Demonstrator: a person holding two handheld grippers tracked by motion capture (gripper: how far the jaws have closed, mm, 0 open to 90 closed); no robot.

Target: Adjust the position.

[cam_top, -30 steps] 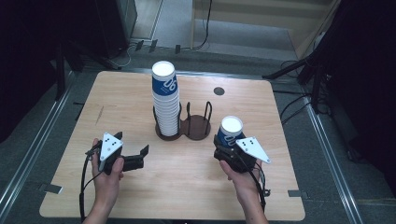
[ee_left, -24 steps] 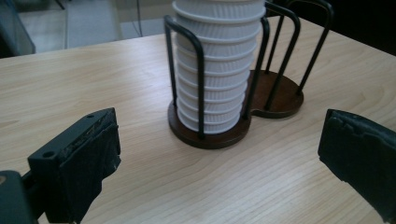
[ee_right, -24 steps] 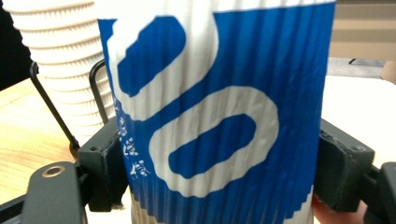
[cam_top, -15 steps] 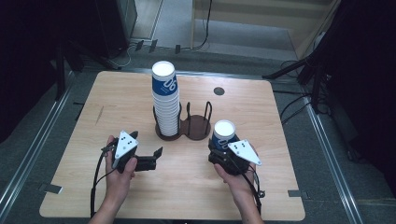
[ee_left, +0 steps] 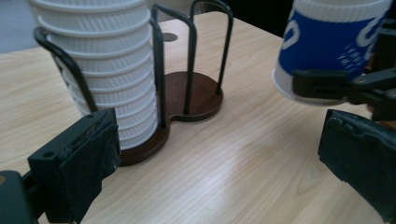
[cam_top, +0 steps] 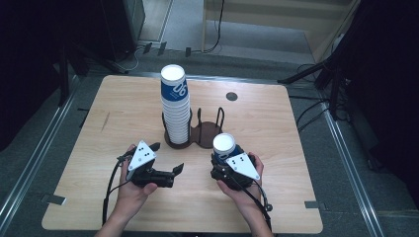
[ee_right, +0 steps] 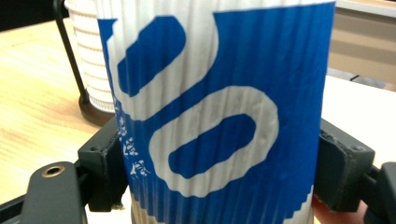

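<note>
From above, the right gripper point(cam_top: 223, 165) clamps the blue cup point(cam_top: 225, 148) at 5 o'clock from the cup stack point(cam_top: 175, 106). The left gripper point(cam_top: 168, 163) gapes wide; its own view reveals the cup upside-down, lifted off the table point(ee_left: 233, 158).

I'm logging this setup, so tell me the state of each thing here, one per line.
Single cup: upside down, clamped in the right gripper.
Left gripper: open, holding nothing.
Cup stack: upside down, standing in the holder's left ring.
Holder: right ring unfilled.
</note>
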